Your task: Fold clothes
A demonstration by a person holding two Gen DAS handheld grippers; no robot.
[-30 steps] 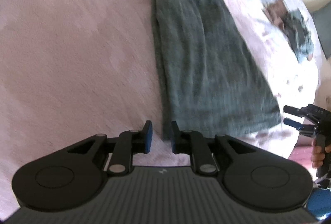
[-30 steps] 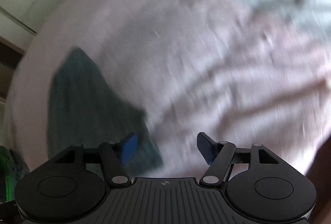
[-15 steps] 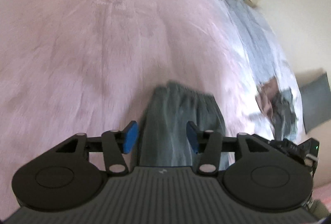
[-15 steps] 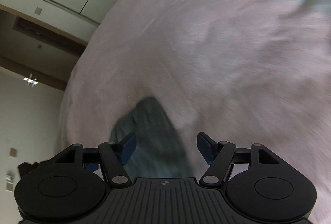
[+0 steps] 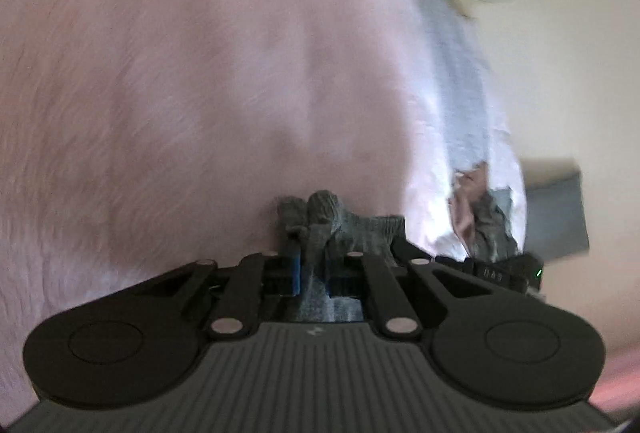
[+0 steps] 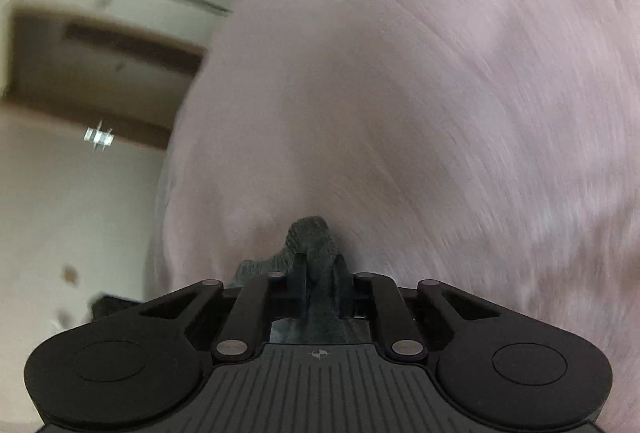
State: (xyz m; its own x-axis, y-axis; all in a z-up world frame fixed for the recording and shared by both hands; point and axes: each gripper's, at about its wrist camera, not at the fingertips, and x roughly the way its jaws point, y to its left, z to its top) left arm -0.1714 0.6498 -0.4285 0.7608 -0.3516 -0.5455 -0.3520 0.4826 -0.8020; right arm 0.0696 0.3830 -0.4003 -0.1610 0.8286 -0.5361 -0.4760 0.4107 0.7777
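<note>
1. The left gripper (image 5: 311, 265) is clamped on a bunched edge of the grey garment (image 5: 340, 221), which lies on the pink blanket (image 5: 180, 93).
2. The right gripper (image 6: 322, 281) likewise pinches the grey garment (image 6: 312, 237) above the pink blanket (image 6: 440, 113).
3. A crumpled clothes pile (image 5: 480, 217) lies beyond the blanket's right edge.

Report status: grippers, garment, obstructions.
Left gripper shut on grey garment. Right gripper shut on it too. Pink blanket ahead, nothing blocking.
</note>
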